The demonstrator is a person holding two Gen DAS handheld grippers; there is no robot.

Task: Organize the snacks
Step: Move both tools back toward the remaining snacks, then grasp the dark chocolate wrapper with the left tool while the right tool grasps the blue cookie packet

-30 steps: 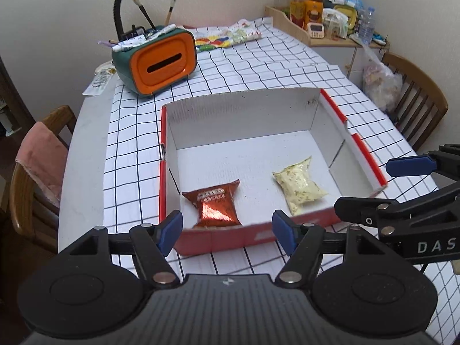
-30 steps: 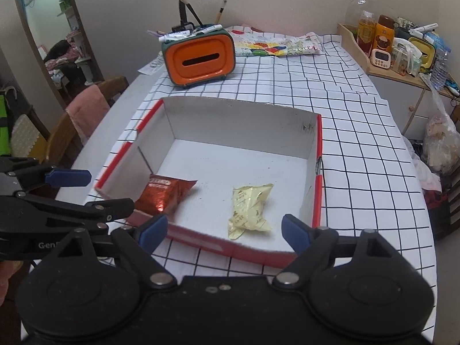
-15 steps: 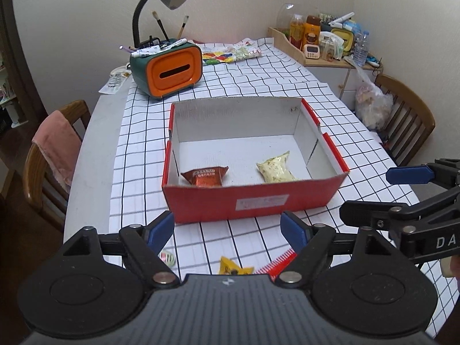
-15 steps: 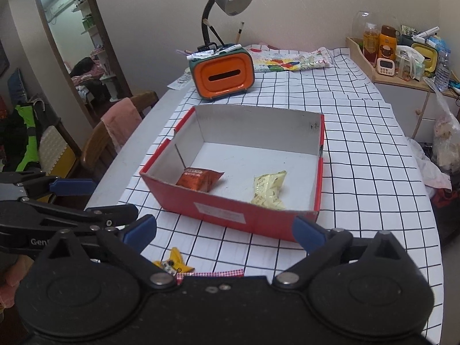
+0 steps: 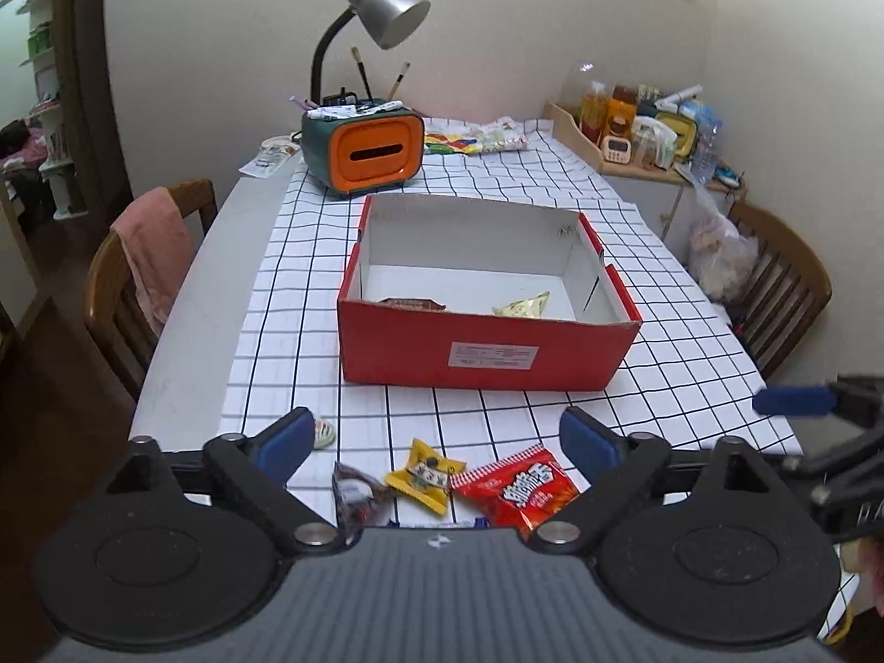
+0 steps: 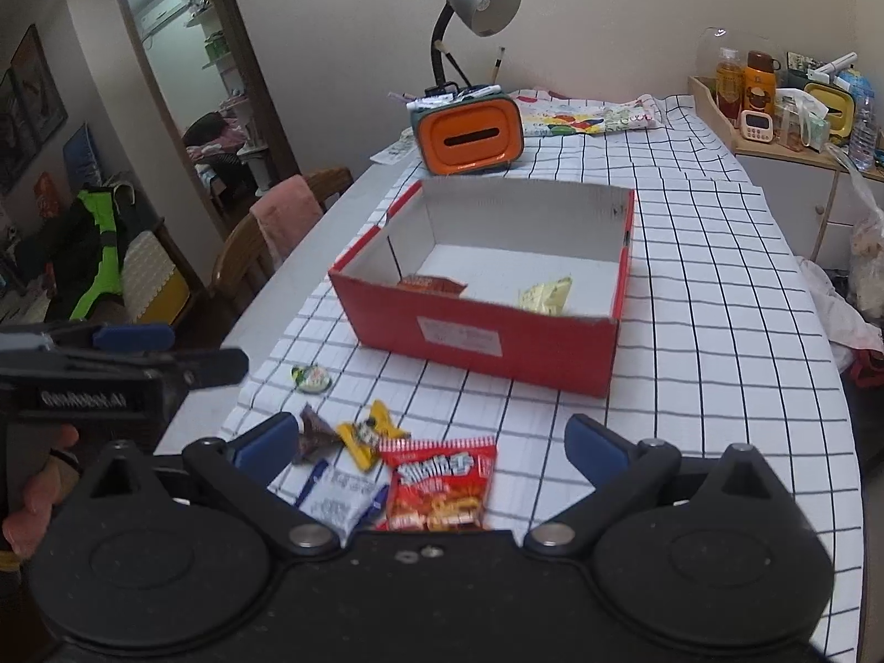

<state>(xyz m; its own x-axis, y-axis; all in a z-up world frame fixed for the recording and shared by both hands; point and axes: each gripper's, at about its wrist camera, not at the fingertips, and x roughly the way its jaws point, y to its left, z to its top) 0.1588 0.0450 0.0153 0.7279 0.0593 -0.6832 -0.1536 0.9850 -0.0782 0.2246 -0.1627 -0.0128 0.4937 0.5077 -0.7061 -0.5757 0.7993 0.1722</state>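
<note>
A red cardboard box (image 5: 486,345) (image 6: 480,340) stands mid-table with a dark red snack pack (image 6: 432,283) and a pale yellow pack (image 6: 544,295) inside. On the near table edge lie a red snack bag (image 5: 516,489) (image 6: 439,489), a small yellow packet (image 5: 425,474) (image 6: 369,433), a dark packet (image 5: 356,494) (image 6: 315,433), a white-and-blue packet (image 6: 337,492) and a small green-and-white round candy (image 6: 312,377). My left gripper (image 5: 436,439) is open and empty above these loose snacks. My right gripper (image 6: 431,439) is open and empty over the same pile.
An orange and teal box with pens (image 5: 364,152) and a desk lamp (image 5: 387,11) stand behind the red box. A wooden chair with a pink cloth (image 5: 149,271) is on the left, another chair (image 5: 784,298) on the right. A cluttered side shelf (image 5: 641,132) lies far right.
Both grippers have pulled back from over the box toward the near table edge. The loose snacks in front of the box have come into view. Both stay open.
</note>
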